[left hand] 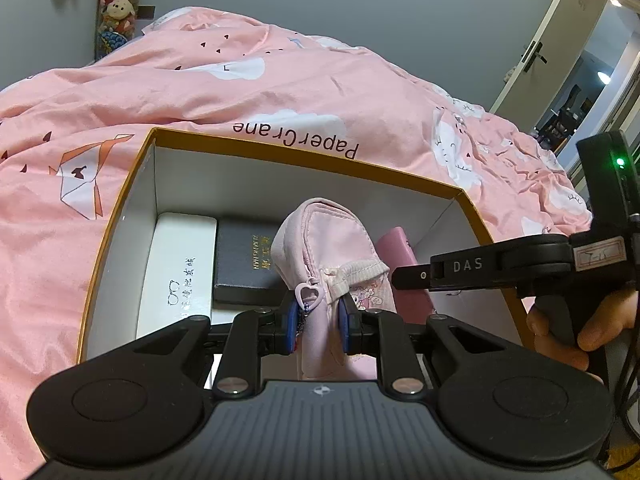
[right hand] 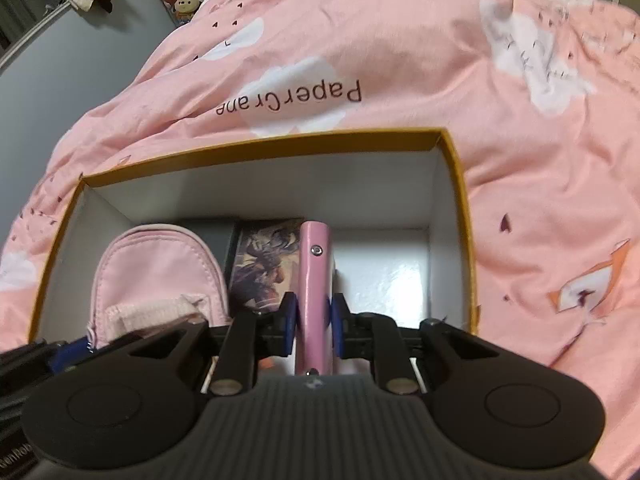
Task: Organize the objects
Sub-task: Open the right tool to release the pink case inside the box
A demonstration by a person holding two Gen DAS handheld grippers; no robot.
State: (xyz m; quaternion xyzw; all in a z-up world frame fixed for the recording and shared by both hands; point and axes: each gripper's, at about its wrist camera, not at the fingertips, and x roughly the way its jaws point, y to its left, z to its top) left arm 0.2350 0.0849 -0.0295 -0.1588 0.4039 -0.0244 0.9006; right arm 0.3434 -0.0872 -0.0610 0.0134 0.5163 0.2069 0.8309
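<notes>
**Both grippers hold items inside the box on the bed**

An open box [left hand: 120, 208] with an orange rim and white walls sits on a bed covered by a pink duvet [left hand: 240, 92] printed with clouds and paper cranes. Inside it, along the left wall, lies a white case [left hand: 176, 272]; just beside that, a dark book [left hand: 240, 260] with gold lettering. These fill the left part of the floor, and the pink pouch stands against the book.

The left gripper [left hand: 320, 320] pinches the pink pouch [left hand: 320, 236] near its zip end, where a heart-shaped pull [left hand: 308, 293] hangs; the pouch stands up between the blue pads, over the middle of the box. The right gripper [right hand: 312, 322] is clamped on a slim pink case [right hand: 315, 276], held on edge and reaching toward the far wall, right of centre.

The right wrist view alone shows an illustrated card box [right hand: 266, 264] lying between pouch and pink case, and the bare glossy floor by the right wall. The left wrist view alone shows the white case, the book's lettering, and the person's hand [left hand: 576, 328] on the right gripper's handle at the box's right rim.
</notes>
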